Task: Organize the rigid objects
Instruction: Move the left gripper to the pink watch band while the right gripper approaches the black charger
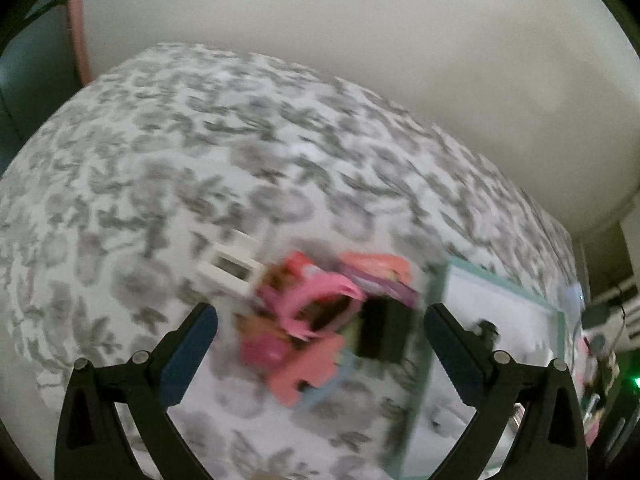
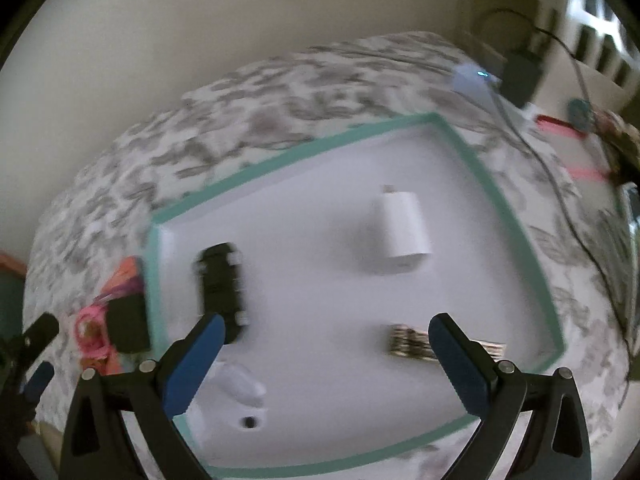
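A blurred pile lies on the patterned bedspread (image 1: 200, 140): a white slotted block (image 1: 232, 268), a pink ring (image 1: 316, 304), a flat pink piece (image 1: 308, 368) and a black box (image 1: 382, 332). My left gripper (image 1: 320, 312) hangs open above this pile, holding nothing. To the pile's right is a white tray with a teal rim (image 1: 500, 276). In the right wrist view the tray (image 2: 320, 144) holds a black toy car (image 2: 220, 284), a white plug adapter (image 2: 404, 232), a metallic strip (image 2: 408, 344) and a small white object (image 2: 240, 392). My right gripper (image 2: 327, 318) is open over the tray, empty.
A black charger with a cable (image 2: 520, 72) and a small white device (image 2: 472, 76) sit at the bed's far right corner. Pink and dark clutter (image 2: 580, 152) lies beyond the tray's right side. A plain wall (image 1: 360, 40) runs behind the bed.
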Available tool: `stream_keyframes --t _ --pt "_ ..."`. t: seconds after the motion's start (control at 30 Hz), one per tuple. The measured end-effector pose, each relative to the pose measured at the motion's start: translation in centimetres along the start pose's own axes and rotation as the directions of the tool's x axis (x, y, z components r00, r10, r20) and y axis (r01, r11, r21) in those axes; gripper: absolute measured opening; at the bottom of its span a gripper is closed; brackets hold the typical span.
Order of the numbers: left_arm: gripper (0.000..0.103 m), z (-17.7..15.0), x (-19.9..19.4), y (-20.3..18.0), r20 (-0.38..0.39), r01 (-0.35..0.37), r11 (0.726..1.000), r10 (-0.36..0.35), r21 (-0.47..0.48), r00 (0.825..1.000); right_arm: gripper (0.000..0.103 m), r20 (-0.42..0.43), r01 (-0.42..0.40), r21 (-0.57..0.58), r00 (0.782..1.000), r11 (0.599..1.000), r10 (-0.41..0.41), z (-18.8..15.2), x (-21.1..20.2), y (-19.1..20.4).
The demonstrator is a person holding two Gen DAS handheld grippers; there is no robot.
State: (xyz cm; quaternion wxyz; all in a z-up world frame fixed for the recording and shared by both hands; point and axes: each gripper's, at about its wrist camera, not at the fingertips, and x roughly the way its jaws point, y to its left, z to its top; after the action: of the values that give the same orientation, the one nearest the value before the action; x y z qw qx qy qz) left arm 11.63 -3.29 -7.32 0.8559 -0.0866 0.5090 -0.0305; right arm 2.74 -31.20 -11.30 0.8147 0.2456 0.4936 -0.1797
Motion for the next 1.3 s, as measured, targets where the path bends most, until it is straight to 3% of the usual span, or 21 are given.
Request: stream_keyframes --t 0.13,0.37,0.63,0.9,1.13,1.3 --pt "0.103 0.7 0.0 2.6 0.007 -0.035 0.998 0.035 -0.044 0.999 0.103 0.001 -0.050 -0.068 0.999 0.996 0.050 -0.6 0.1 3.2" --pt "0.103 1.0 0.4 6.0 -0.023 -0.031 0.992 0.028 -0.123 0.999 0.103 -0.010 -0.139 -0.186 0.990 0.973 0.139 -1.7 0.5 9.0" --pt "0.103 1.1 1.8 6.8 -0.069 -0.004 0.988 -0.006 -0.151 0.998 0.103 -0.044 -0.187 -0.247 0.982 0.951 0.181 -2.9 2.0 13.4" --pt "0.103 1.0 4.8 5.2 -0.166 0.039 0.992 -0.059 -0.120 0.984 0.102 -0.043 -0.170 -0.239 0.986 0.956 0.164 -1.7 3.2 13.4" --pt "0.103 1.1 6.3 3.2 -0.200 -0.004 1.000 0.003 -0.007 0.980 0.102 -0.036 -0.160 -0.152 0.987 0.975 0.157 -0.2 3.6 11.2" --pt "0.103 1.3 6.5 2.5 -0.164 -0.079 0.994 0.091 0.077 0.982 0.101 -0.034 -0.164 -0.144 0.986 0.976 0.161 0.1 3.7 11.0"
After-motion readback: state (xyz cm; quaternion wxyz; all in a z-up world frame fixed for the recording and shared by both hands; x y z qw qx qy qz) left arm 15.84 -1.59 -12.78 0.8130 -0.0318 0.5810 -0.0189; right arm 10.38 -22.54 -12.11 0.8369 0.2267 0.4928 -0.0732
